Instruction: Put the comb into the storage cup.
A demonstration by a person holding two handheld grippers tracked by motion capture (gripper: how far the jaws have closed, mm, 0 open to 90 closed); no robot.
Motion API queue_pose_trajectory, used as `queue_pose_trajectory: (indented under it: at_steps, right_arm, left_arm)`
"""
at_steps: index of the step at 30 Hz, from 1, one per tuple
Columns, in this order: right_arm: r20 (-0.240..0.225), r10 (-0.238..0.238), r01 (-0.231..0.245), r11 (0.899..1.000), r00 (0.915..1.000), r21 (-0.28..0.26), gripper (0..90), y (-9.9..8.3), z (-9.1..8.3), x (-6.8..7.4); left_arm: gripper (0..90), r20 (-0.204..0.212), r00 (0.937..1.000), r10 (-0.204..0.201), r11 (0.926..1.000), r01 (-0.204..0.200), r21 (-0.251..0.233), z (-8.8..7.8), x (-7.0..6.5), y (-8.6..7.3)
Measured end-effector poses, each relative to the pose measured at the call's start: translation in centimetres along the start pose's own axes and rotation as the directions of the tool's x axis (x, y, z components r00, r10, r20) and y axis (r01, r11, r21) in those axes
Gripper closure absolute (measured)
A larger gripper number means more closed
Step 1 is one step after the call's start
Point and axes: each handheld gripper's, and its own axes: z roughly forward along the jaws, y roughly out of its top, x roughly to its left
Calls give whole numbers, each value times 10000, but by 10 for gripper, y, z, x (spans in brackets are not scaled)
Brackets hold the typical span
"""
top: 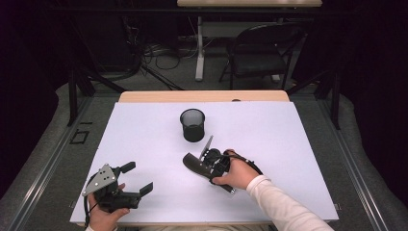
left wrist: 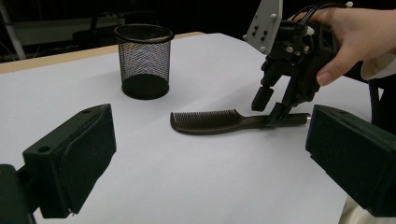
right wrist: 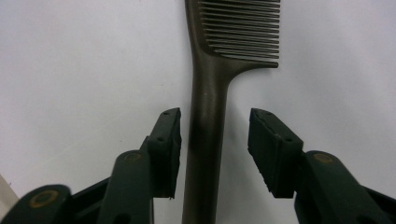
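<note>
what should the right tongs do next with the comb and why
Probably close the rest of the way on the handle. The right tongs straddle the comb lying flat on the table, with a gap showing on the right side, so nothing grips it yet. Lifting can follow once the pads press.

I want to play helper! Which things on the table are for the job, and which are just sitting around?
For the job:
- comb, lying flat on the table
- right gripper, open jaws on either side of the comb's handle

Just sitting around:
- mesh cup, upright and apart from the comb
- left gripper, open, holding nothing
- chair behind the table
</note>
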Motion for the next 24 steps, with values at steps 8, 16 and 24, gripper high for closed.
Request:
queue_pose_trajectory:
  at_steps: [8, 16, 24]
  right_arm:
    - [-62, 14, -14, 10000, 10000, 26, 590, 0, 3, -1]
    - [-142, -40, 42, 9999, 9999, 143, 635, 0, 6, 0]
    - [-107, -28, 31, 9997, 9999, 230, 656, 1, 9, 1]
  left_arm:
    - [19, 25, 10000, -7, 10000, 7, 34, 0, 1, 0]
    - [19, 25, 10000, -19, 10000, 18, 34, 0, 1, 0]
    - [19, 25, 10000, -15, 10000, 15, 44, 0, 1, 0]
